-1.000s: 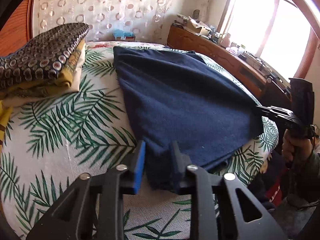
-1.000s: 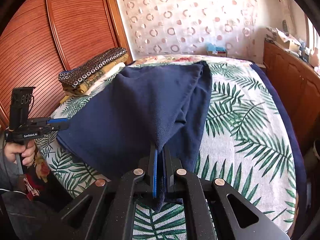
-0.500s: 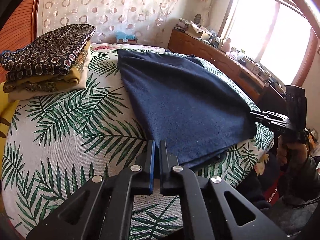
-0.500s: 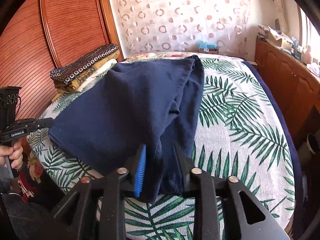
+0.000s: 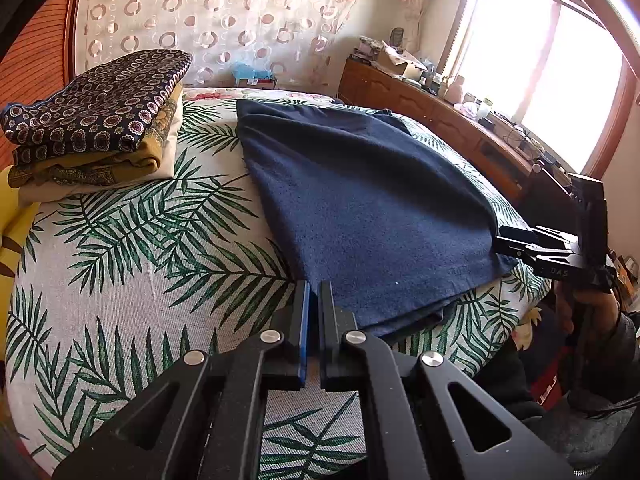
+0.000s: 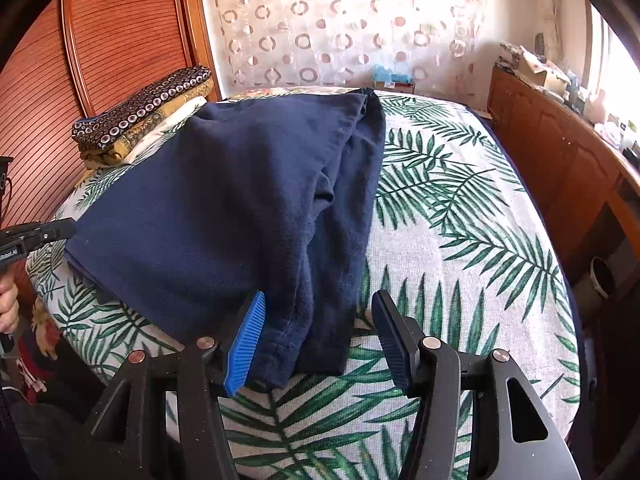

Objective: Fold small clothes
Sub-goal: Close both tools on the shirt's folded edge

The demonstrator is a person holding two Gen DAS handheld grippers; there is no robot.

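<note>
A navy blue garment [image 5: 360, 200] lies folded flat on the palm-leaf bedspread [image 5: 132, 248]; it also shows in the right wrist view [image 6: 224, 208]. My left gripper [image 5: 314, 300] is shut and empty, just off the garment's near left corner. My right gripper [image 6: 316, 316] is open, its fingers either side of the garment's near right corner, which lies loose on the bed. The right gripper also shows in the left wrist view [image 5: 516, 240]. The left gripper also shows in the right wrist view [image 6: 60, 228].
A stack of folded patterned clothes [image 5: 96, 120] sits at the bed's far left, also in the right wrist view [image 6: 140, 116]. A wooden dresser [image 5: 440, 120] with clutter runs along the right under a window. A wooden wardrobe [image 6: 100, 40] stands left.
Both grippers let go of the navy garment, which now lies on the bed. My left gripper drew back and shut empty. My right gripper opened wide.
</note>
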